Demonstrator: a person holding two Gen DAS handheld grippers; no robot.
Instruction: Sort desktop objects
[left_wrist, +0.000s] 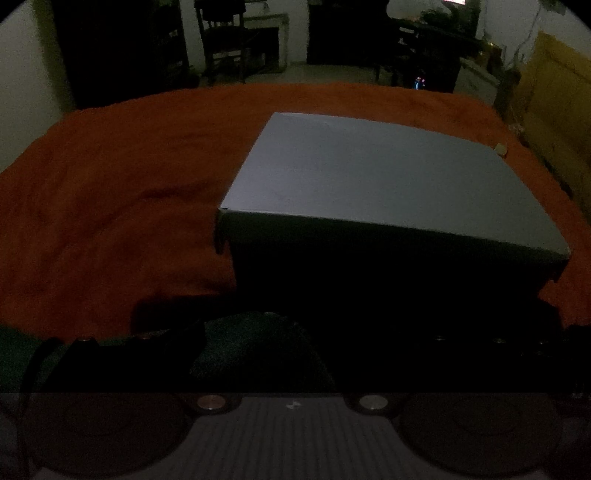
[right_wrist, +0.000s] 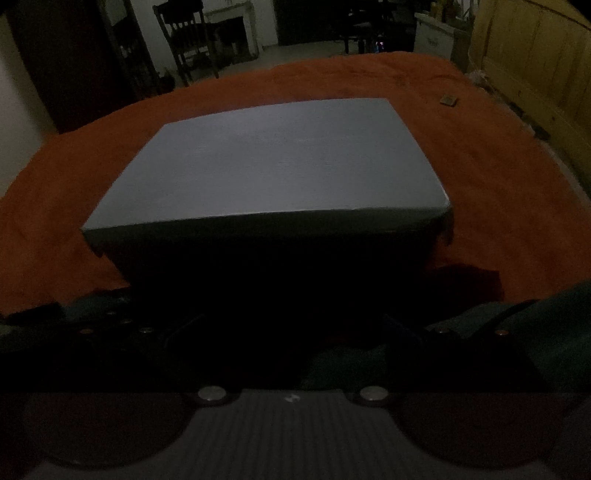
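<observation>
On the orange cloth (left_wrist: 110, 206) sits a closed grey box (right_wrist: 273, 162), a small tile (right_wrist: 449, 99) beyond it; both grippers' fingers are too dark to judge.

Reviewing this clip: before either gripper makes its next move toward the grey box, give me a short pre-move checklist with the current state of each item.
1. Grey box lid closed and flat: ok.
2. Box resting on the orange cloth, away from the table's edges: ok.
3. Lid top free of objects: ok.
4. Small item on the cloth, clear of the box: ok; what it is, cannot tell.
5. Left gripper and right gripper open or shut: cannot tell, fingers lost in shadow.
6. Lighting good enough to judge contact with the box's near side: not ok.
</observation>
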